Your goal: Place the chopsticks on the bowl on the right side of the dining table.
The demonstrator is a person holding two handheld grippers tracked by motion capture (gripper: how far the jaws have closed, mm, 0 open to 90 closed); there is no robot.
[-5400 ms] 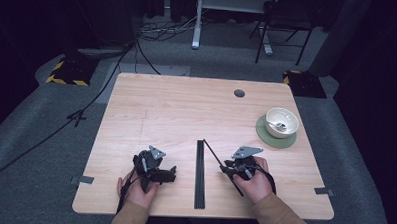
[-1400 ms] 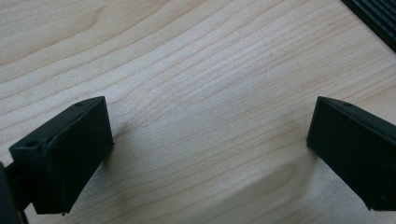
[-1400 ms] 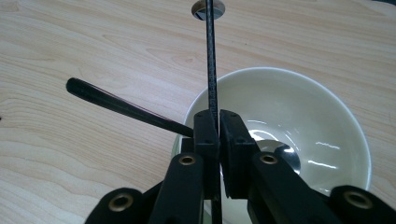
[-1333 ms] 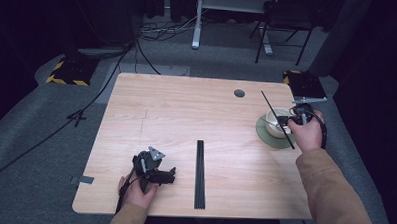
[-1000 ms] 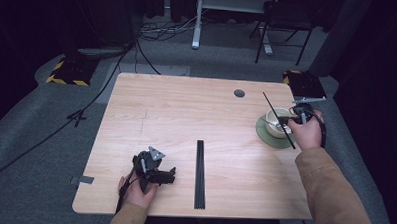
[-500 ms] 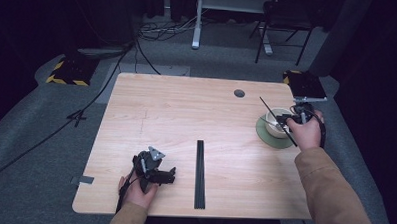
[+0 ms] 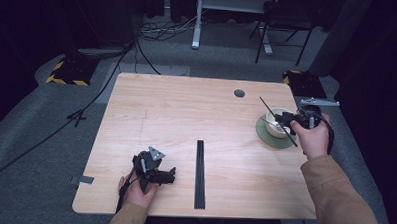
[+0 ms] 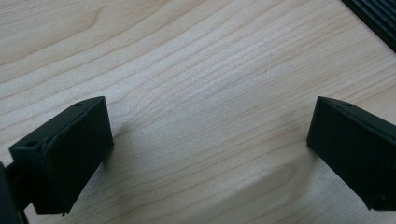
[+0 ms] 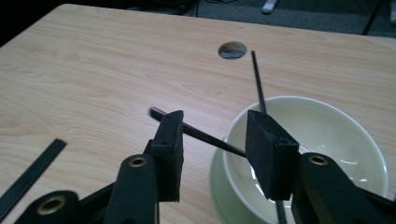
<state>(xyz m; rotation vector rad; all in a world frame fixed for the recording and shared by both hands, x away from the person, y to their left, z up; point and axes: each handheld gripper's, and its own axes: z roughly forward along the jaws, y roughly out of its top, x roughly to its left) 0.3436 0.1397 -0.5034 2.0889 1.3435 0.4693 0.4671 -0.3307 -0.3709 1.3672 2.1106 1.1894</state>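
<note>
A pale bowl [image 7: 275,116] stands on a green saucer [image 7: 270,137] at the table's right edge. One black chopstick [image 7: 278,122] lies slanted across the bowl [image 9: 317,135]. In the right gripper view that chopstick [image 9: 258,84] crosses the rim, and a second chopstick [image 9: 205,136] rests on the rim and runs between the jaws. My right gripper [image 7: 286,119] [image 9: 215,126] is just beside the bowl. Its jaws have just been opening and the pads do not press on the stick. My left gripper [image 7: 172,172] [image 8: 210,135] rests open on the bare wood at the front left, holding nothing.
A bundle of black chopsticks [image 7: 200,174] [image 9: 32,175] [image 8: 373,14] lies straight near the table's front centre. A round cable hole [image 7: 239,93] [image 9: 232,50] sits at the back of the wooden table [image 7: 186,111]. Cables and chair legs stand on the floor behind.
The right gripper's jaws have parted and the hand has drawn back and up from the bowl. The chopsticks it held now lie on the bowl. The left hand has kept still.
</note>
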